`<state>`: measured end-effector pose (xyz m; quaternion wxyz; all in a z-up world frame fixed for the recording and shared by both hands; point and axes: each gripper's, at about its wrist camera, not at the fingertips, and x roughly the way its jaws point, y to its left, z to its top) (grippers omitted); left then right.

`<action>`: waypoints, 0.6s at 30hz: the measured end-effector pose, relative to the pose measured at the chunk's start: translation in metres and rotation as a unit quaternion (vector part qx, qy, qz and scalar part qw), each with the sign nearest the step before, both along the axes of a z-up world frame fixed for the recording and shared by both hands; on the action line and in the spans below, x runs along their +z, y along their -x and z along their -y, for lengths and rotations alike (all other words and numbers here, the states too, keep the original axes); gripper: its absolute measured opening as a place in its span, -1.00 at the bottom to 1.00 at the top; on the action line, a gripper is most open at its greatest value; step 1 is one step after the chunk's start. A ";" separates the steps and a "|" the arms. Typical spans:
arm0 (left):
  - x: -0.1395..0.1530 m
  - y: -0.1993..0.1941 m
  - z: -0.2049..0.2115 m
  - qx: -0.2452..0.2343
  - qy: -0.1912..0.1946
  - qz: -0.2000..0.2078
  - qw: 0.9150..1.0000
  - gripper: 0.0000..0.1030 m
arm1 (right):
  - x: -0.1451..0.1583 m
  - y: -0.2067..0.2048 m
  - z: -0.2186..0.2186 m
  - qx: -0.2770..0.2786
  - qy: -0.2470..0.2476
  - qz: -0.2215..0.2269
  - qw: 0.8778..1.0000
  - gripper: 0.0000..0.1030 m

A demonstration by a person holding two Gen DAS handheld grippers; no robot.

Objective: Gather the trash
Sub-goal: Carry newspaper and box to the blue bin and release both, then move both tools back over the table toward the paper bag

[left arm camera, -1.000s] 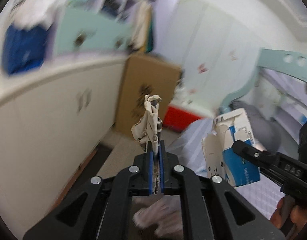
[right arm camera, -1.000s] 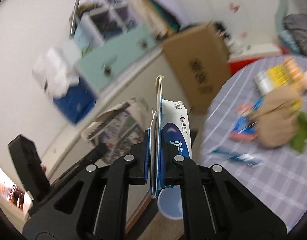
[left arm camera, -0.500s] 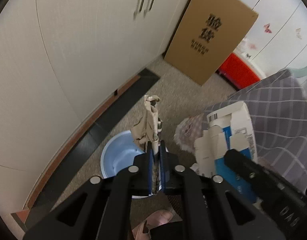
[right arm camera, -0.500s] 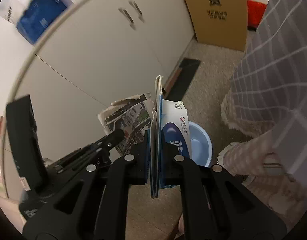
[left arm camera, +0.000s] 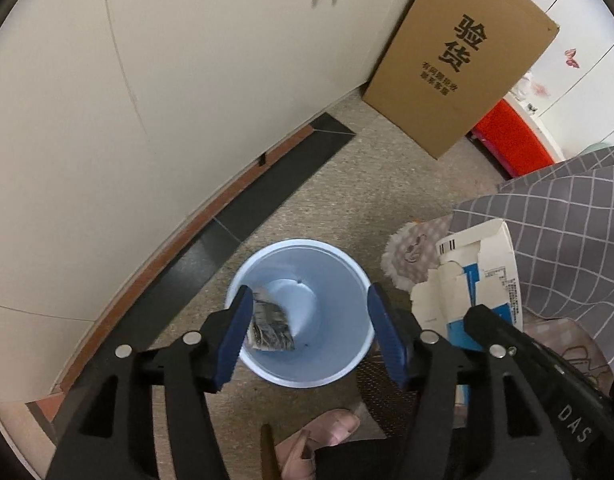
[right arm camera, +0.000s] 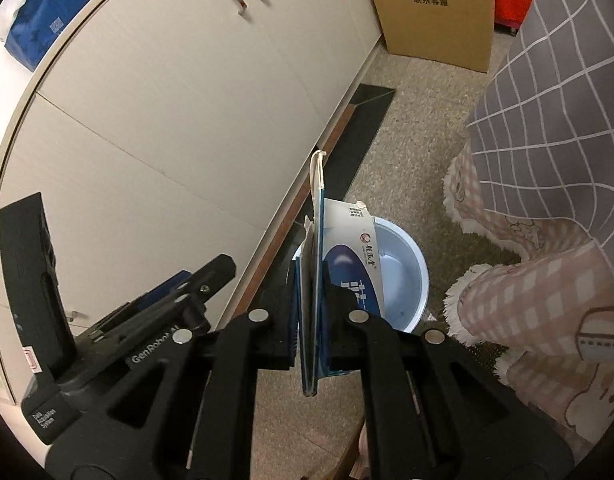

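A light blue bin [left arm camera: 303, 312] stands on the floor right below my left gripper [left arm camera: 307, 332]. Its jaws are opening, spread wide over the bin's mouth with nothing between them. A crumpled piece of newspaper [left arm camera: 270, 326] lies inside the bin against its left wall. My right gripper [right arm camera: 311, 304] is shut on a flattened white and blue carton [right arm camera: 347, 256], held edge-up over the near side of the bin [right arm camera: 403, 280]. In the left wrist view the same carton [left arm camera: 475, 280] hangs to the right of the bin.
Cream cabinet doors [left arm camera: 147, 100] curve along the left with a dark skirting strip. A brown cardboard box [left arm camera: 459, 56] leans at the back, a red crate [left arm camera: 515, 140] beside it. A grey checked tablecloth [left arm camera: 567, 232] hangs at right. A person's slippered foot [left arm camera: 319, 436] is near.
Both grippers dropped from room level and tipped down over the bin. The left jaws spread apart and the newspaper fell from them into the bin. The right gripper kept its carton.
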<state>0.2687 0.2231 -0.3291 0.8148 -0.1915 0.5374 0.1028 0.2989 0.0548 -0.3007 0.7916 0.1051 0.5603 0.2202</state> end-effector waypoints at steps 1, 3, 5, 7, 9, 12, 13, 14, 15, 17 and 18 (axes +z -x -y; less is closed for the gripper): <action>0.001 0.002 -0.001 0.002 -0.004 -0.001 1.000 0.17 | -0.001 0.000 -0.001 0.002 0.000 0.000 1.000 -0.83; 0.002 0.004 -0.004 0.007 -0.005 -0.002 1.000 0.19 | -0.001 0.000 -0.006 0.007 0.000 0.002 1.000 -0.83; 0.004 0.007 -0.009 0.015 -0.005 -0.003 1.000 0.20 | -0.001 -0.001 -0.008 0.011 -0.001 0.005 1.000 -0.83; 0.007 0.010 -0.015 0.025 -0.003 -0.001 1.000 0.21 | 0.002 -0.001 -0.013 0.016 -0.003 0.008 1.000 -0.82; 0.010 0.013 -0.020 0.033 -0.005 0.001 0.999 0.22 | 0.004 -0.001 -0.017 0.022 -0.005 0.014 1.000 -0.78; 0.017 0.018 -0.028 0.049 -0.010 0.005 0.999 0.25 | 0.007 -0.001 -0.021 0.023 -0.007 0.022 0.999 -0.74; 0.019 0.020 -0.031 0.055 -0.012 0.005 0.998 0.26 | 0.008 -0.002 -0.022 0.023 -0.008 0.023 0.999 -0.44; 0.020 0.021 -0.033 0.060 -0.015 0.005 0.998 0.29 | 0.009 -0.001 -0.021 0.016 -0.005 0.027 0.999 -0.10; 0.022 0.023 -0.035 0.065 -0.018 0.002 0.998 0.29 | 0.012 0.000 -0.021 0.011 -0.006 0.032 0.999 0.39; 0.024 0.026 -0.040 0.073 -0.019 -0.002 0.997 0.29 | 0.016 0.001 -0.020 0.010 -0.008 0.039 0.999 0.39; 0.027 0.028 -0.041 0.078 -0.017 0.001 0.997 0.29 | 0.018 0.002 -0.020 0.009 -0.007 0.040 0.999 0.39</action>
